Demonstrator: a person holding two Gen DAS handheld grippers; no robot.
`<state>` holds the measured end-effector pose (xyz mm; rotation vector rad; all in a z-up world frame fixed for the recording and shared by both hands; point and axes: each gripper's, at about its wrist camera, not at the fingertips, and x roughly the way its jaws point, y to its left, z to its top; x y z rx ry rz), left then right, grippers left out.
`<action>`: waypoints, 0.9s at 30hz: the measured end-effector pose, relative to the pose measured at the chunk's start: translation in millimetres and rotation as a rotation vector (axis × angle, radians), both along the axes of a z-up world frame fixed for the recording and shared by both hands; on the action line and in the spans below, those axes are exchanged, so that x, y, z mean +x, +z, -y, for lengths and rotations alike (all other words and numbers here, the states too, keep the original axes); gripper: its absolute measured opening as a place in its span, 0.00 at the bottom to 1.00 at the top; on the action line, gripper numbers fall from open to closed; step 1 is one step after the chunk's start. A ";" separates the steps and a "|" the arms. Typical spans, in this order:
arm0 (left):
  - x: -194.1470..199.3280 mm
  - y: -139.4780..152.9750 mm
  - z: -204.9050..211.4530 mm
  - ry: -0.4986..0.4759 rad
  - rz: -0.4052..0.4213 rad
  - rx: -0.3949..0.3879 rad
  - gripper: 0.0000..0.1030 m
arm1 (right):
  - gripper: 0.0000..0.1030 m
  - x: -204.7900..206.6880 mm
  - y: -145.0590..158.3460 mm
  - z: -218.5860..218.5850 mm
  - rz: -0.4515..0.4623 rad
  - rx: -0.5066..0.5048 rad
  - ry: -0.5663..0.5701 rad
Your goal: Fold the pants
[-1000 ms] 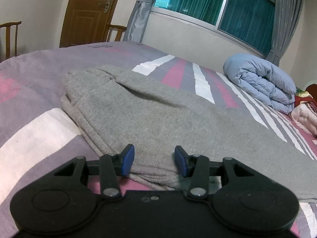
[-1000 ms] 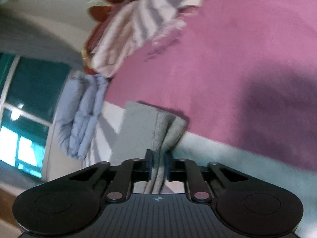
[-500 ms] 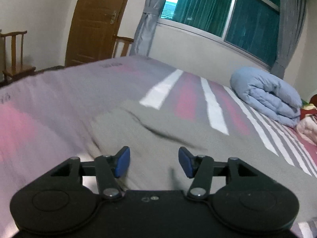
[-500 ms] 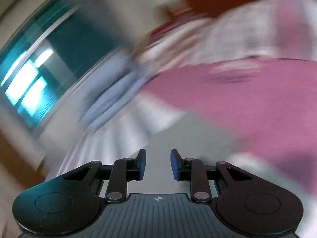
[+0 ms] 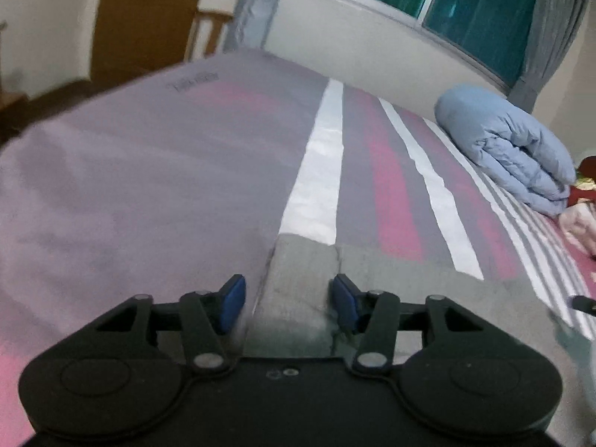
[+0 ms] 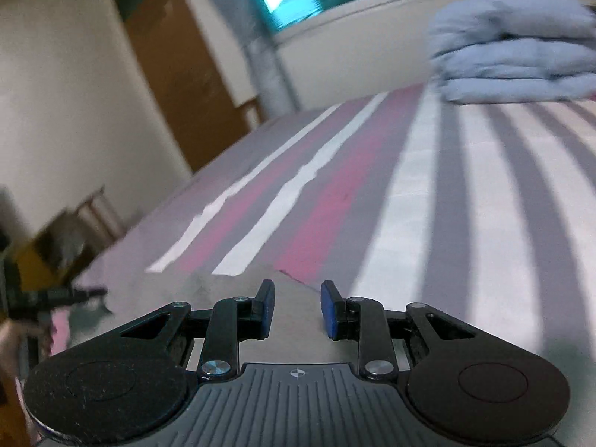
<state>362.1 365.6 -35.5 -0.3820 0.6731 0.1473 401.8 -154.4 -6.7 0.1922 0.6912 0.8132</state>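
The grey pants (image 5: 409,298) lie flat on the striped bed sheet (image 5: 149,186), their far edge just beyond my left gripper (image 5: 287,303). Its blue pads stand apart over that edge and are closing, with no fabric pinched between them. In the right wrist view the pants (image 6: 298,339) show as a grey patch under my right gripper (image 6: 298,309), which is open and holds nothing. The left gripper (image 6: 56,296) appears blurred at the left edge of that view. A dark tip of the right gripper (image 5: 583,301) pokes in at the right of the left wrist view.
A folded blue quilt (image 5: 503,152) lies at the far right of the bed, below the window (image 5: 465,3). Pink clothing (image 5: 581,223) sits beside it. A brown door (image 5: 145,18) and a wooden chair (image 5: 208,33) stand beyond the bed's far left edge.
The right gripper let go of the folded pants edge, rolled upright and swung across the bed. The left gripper moved over the pants toward their far edge.
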 end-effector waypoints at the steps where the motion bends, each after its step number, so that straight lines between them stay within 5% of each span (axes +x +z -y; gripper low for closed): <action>1: 6.0 -2.5 -3.7 -0.012 -0.006 -0.017 0.40 | 0.28 7.1 -3.2 -11.5 -0.004 -0.013 0.018; 4: 21.1 -4.9 -6.5 -0.050 -0.014 -0.035 0.33 | 0.31 41.6 -14.5 -35.8 -0.008 -0.047 0.066; 10: 40.4 -13.3 -4.4 -0.106 -0.042 -0.040 0.34 | 0.55 74.3 -30.6 -58.3 -0.020 -0.059 0.172; 18: 39.0 -18.1 -5.4 -0.109 -0.025 -0.034 0.31 | 0.54 93.6 -40.8 -77.6 -0.051 -0.121 0.289; 19: 37.6 -18.1 -4.1 -0.107 -0.018 -0.026 0.30 | 0.50 93.7 -39.9 -77.4 -0.061 -0.105 0.315; 21: 33.5 -17.5 -0.5 -0.105 -0.003 0.002 0.28 | 0.06 88.9 -38.0 -83.2 -0.038 -0.144 0.355; 25: 32.1 -15.4 8.5 -0.102 0.012 0.071 0.27 | 0.03 78.3 -20.8 -88.2 0.106 -0.200 0.304; 27: 32.5 -17.4 11.9 -0.101 0.013 0.099 0.27 | 0.03 86.2 -24.5 -85.2 0.095 -0.202 0.211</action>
